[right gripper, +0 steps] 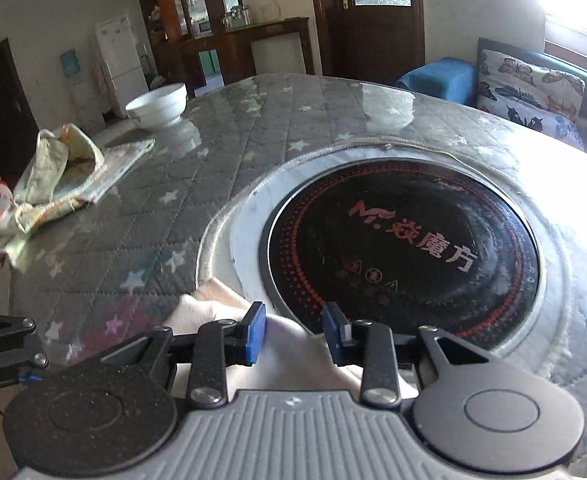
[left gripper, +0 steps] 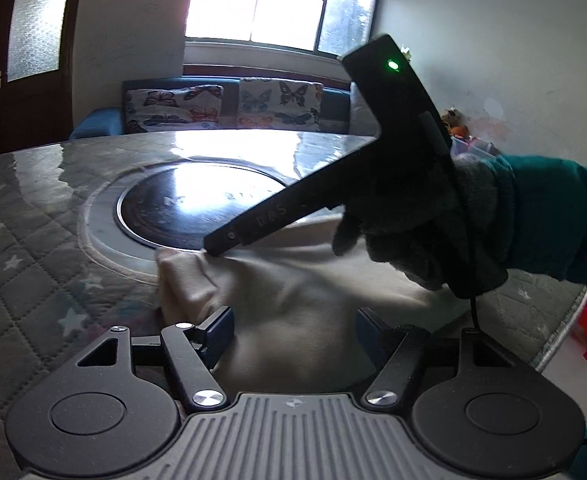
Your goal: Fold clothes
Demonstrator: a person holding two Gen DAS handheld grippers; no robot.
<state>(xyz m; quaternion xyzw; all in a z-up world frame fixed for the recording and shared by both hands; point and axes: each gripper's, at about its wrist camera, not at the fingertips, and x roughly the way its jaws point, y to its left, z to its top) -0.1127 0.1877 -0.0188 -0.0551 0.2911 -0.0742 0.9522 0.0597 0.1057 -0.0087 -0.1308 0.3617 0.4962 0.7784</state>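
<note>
**Cream cloth bunched at the near edge of the hob, both grippers over it**

The cream garment [left gripper: 293, 292] lies rumpled on the quilted star-print table cover [left gripper: 33, 240], its far corner touching the rim of the round black cooktop [right gripper: 405, 256] at about 11 o'clock from the left gripper [left gripper: 293, 332]. That gripper's blue pads are spread wide with cloth beneath them, nothing pinched. The right gripper [right gripper: 293, 336] also stands open over a raised fold; from the left view its tip presses into the cloth near the hob edge. As I see it, the risk is a closing pinch catching several layers or the table cover's film, so the fold drags crooked. The cloth might also slide onto the cooktop. A pale printed garment [right gripper: 53, 184] and white bowl [right gripper: 159, 106] at 10 o'clock sit well apart.
</note>
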